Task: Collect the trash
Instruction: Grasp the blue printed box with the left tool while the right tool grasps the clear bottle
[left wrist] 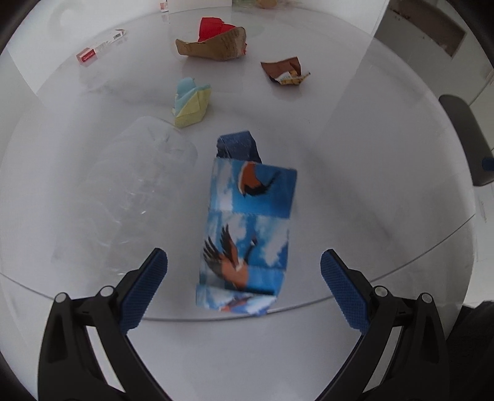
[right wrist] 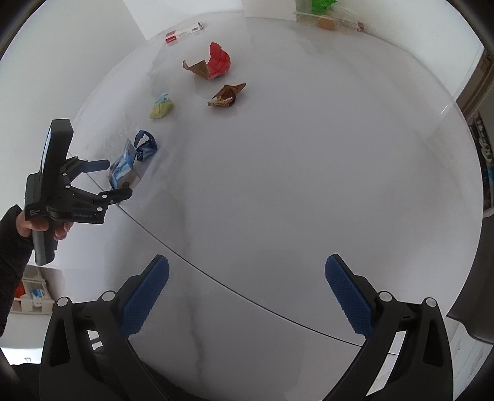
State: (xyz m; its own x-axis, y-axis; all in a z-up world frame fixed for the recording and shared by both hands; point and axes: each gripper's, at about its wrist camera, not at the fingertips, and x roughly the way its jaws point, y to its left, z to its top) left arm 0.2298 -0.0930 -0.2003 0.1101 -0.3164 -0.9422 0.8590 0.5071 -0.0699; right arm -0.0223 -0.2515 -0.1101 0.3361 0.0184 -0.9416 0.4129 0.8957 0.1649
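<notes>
A blue paper bag with bird prints (left wrist: 247,234) stands on the white table, its dark blue handle (left wrist: 237,148) at the far end. My left gripper (left wrist: 244,277) is open, its blue pads either side of the bag's near end, not touching. It also shows in the right wrist view (right wrist: 119,177) next to the bag (right wrist: 125,168). Farther off lie a yellow and light blue folded paper (left wrist: 191,105), a brown and red crumpled paper (left wrist: 216,43) and a brown wrapper (left wrist: 285,70). My right gripper (right wrist: 247,293) is open and empty over bare table.
A red and white box (left wrist: 100,47) lies at the far left of the table (left wrist: 355,185). A clear plastic sheet (left wrist: 136,191) lies left of the bag. A dark chair (left wrist: 466,138) stands at the right edge. Green and clear packaging (right wrist: 327,15) sits at the far side.
</notes>
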